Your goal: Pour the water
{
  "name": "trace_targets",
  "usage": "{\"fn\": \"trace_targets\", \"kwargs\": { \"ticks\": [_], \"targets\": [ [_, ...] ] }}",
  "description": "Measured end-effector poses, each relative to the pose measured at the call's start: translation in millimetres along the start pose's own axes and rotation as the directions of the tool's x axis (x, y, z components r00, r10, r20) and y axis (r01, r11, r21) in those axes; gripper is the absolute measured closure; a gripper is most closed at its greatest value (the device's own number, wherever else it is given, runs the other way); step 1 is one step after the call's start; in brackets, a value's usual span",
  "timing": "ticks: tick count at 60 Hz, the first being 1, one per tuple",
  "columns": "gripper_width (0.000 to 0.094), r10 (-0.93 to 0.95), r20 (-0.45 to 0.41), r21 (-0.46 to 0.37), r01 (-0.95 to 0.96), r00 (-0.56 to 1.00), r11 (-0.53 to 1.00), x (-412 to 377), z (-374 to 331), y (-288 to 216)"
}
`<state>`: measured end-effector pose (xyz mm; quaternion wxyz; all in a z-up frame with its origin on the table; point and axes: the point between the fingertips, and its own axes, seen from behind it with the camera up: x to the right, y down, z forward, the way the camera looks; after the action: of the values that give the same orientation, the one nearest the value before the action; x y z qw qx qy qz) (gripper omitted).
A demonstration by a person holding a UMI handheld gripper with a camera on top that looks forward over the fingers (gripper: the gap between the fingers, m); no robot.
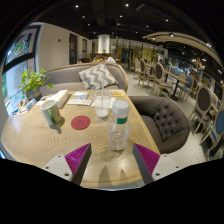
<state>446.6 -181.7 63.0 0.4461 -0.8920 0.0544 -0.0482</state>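
**Inspector:** Gripper view: the gripper (112,160) was spread wide, holding nothing. The water bottle (120,124) stood upright on the table (40,140), just ahead of the fingers, cap apparently on.

**Clerk:** And progress?

**Inspector:** By my judgement, nothing was poured yet. A cup (102,113) sat beyond the bottle, beside a red coaster (81,122). Grasping, uncapping and pouring remained.
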Motion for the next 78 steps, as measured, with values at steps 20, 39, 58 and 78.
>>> {"fn": "trace_targets", "kwargs": {
  "ticks": [20,39,58,78],
  "targets": [
    [0.0196,0.004,0.042,0.068,-0.007,0.999,0.998,18,110,-22],
    [0.0508,-0.007,0.036,0.121,0.003,0.999,0.993,15,113,-31],
    [0.0508,-0.117,-0.133,0.119,0.133,0.984,0.984,25,96,-64],
    [0.0509,-0.534,-0.505,0.067,0.648,0.678,0.759,-24,35,-200]
  ]
}}
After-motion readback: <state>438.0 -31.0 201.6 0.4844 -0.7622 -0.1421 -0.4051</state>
